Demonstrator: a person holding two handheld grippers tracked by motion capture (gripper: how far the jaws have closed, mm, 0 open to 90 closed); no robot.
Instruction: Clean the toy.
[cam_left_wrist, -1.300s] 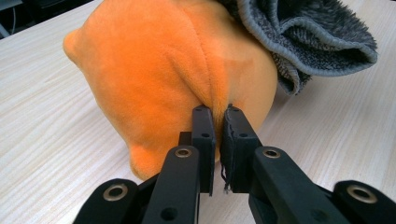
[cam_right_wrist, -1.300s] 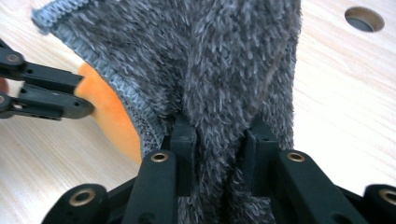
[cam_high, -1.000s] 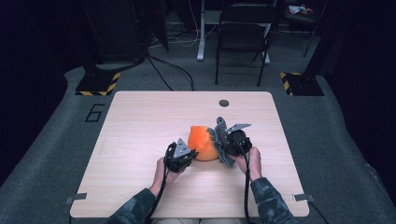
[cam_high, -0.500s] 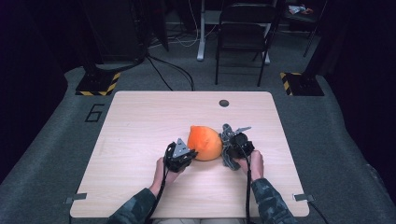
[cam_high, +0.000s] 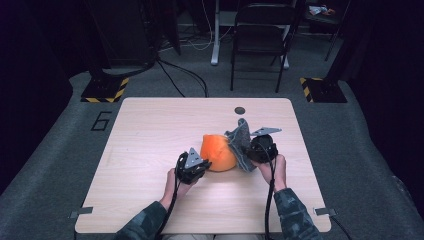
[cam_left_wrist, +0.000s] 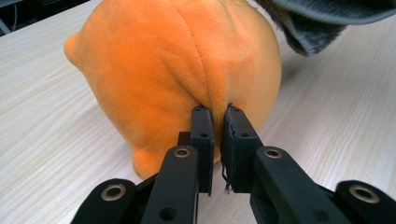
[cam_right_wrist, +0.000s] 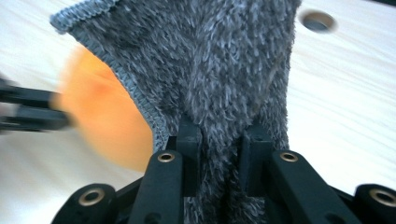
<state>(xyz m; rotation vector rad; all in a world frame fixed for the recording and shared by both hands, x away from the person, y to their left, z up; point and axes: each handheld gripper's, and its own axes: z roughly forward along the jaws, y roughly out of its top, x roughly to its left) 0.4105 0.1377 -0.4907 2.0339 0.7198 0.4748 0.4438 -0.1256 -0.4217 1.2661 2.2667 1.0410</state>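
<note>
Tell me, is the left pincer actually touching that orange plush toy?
Touching. In the left gripper view the left gripper pinches a seam fold of the orange plush toy between its closed jaws.

Orange plush toy in short, velvety matt pile with a stitched seam down the middle; grey cloth at frame centre, shaggy, fuzzy knit with an overlocked edge. Pale wood-grain counter, smooth and faintly satin. Matt black plastic tongs with brass-coloured metal rivets.
</note>
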